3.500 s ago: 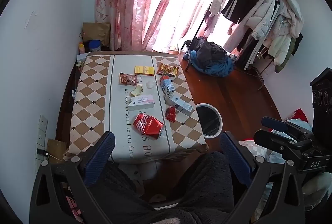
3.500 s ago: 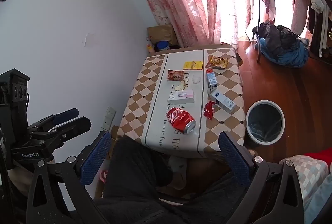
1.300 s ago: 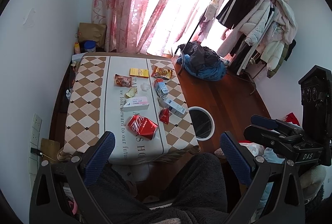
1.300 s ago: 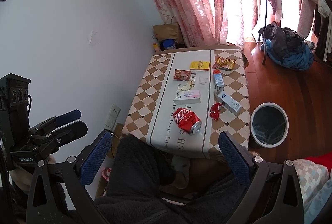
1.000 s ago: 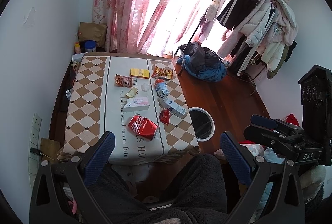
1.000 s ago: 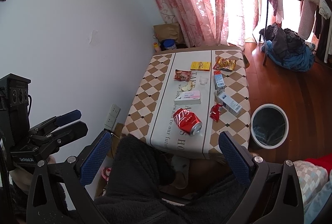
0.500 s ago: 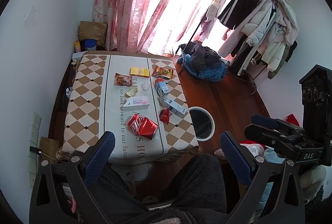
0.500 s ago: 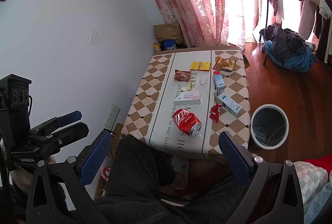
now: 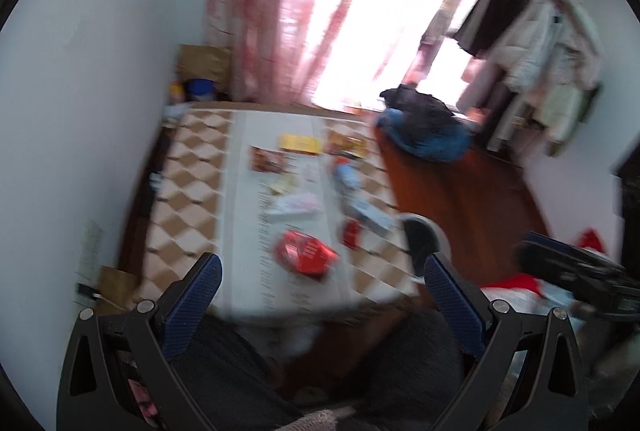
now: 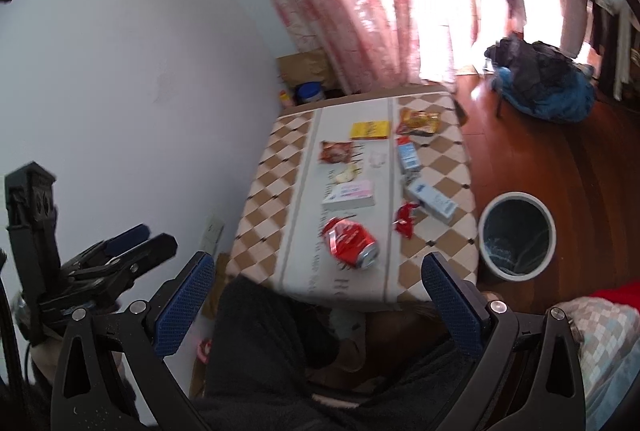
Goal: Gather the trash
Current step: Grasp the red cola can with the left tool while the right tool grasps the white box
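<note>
Grippers: left gripper [image 9: 320, 305] and right gripper [image 10: 316, 301] both spread wide, empty. Crushed red drink can [image 10: 351, 243] lies on checkered tablecloth [image 10: 268, 199]; round white bin [image 10: 517, 236] stands beside it.

The tablecloth [image 10: 280, 167] is brown-and-cream diamond check down both sides with a plain pale strip through the middle. On it lie a red can [image 10: 351, 243], a yellow packet [image 10: 370, 130], a small red wrapper [image 10: 405, 218] and blue-and-white cartons [image 10: 408, 156], as far as the blur allows. The bin [image 10: 517, 236] has a white rim and dark inside. The curtains [image 10: 368, 3] are pink floral; the floor [image 10: 560, 159] is reddish-brown wood.
</note>
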A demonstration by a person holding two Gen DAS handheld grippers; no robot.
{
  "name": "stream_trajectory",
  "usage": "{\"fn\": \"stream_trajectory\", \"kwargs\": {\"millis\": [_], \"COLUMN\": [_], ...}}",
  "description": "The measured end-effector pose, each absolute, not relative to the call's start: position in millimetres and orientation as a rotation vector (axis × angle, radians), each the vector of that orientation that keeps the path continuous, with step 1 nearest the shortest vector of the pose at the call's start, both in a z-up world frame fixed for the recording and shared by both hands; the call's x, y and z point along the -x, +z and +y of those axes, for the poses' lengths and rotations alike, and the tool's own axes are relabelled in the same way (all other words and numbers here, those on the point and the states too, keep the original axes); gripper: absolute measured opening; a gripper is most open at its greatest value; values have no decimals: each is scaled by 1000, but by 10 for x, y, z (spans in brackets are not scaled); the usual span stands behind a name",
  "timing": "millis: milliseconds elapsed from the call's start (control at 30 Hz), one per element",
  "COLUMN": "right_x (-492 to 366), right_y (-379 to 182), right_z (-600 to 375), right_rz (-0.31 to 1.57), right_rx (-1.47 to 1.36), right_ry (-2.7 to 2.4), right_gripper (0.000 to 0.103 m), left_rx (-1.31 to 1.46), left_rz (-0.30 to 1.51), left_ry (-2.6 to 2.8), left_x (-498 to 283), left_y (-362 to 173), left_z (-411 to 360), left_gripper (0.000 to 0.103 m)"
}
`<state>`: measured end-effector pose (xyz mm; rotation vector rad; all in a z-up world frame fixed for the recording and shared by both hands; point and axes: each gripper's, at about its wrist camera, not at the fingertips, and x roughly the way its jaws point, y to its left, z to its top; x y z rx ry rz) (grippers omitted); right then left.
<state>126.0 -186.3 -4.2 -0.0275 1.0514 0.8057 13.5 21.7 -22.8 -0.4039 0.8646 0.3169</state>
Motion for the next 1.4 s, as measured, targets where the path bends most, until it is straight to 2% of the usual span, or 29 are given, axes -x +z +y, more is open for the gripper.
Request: {"fn": "stream_trajectory", "kwargs": {"millis": [200,367,467,533,633,767,833,867,900,933,1100,1167,1400], "right_x": [-1912,-2579,-2912,-3081,-3274,-3439,-3523,-3552,-3594,-3619,-3704,-3697,-3318], "right_y": [-863,-1828,-2351,-2635,-2945,-3171,-3212,-3219,-3220,-3216,-3271,-3260,-3232], "right_z": [-1748,-1447,-1278,-1194,-1060,-907,-847,-837,-832,-829,-762,-756,-1065], "right_rz": [1111,1226,1280,1312,1322,1266,1245,1250,1263,1271,1308,1314,1409], "right_rx": [81,216,291,332,410,534,550,541,522,506,484,478,456], "right_ry": [604,523,507,500,508,486,502,511,523,528,555,552,581], "right_gripper": [103,103,92,79,73,66,62,61,60,60,60,50,45], "left_rx": [448,664,794,885,990,1043,1028,1002,980,952,734,609,320], "left_rz": [971,1151,1230,1263,1268,1202,1173,1165,1163,1160,1168,1186,1227], "left_ry": [480,541,546,533,498,467,469,480,486,486,475,479,469], "left_x": [-683,-1064,-1186,-1251,-1335,-1459,-1524,-1564,-1595,-1639,-1773,-1804,-1614], "left_y": [-1079,-2163,-2700,-2976,-3254,-3371,-3339,-3303,-3275,-3231,-3048,-2975,-2821], "left_z": [591,796,787,705,607,526,510,502,498,491,416,356,394], "left_gripper": [103,103,103,101,93,82,62,57,47,44,39,38,38]}}
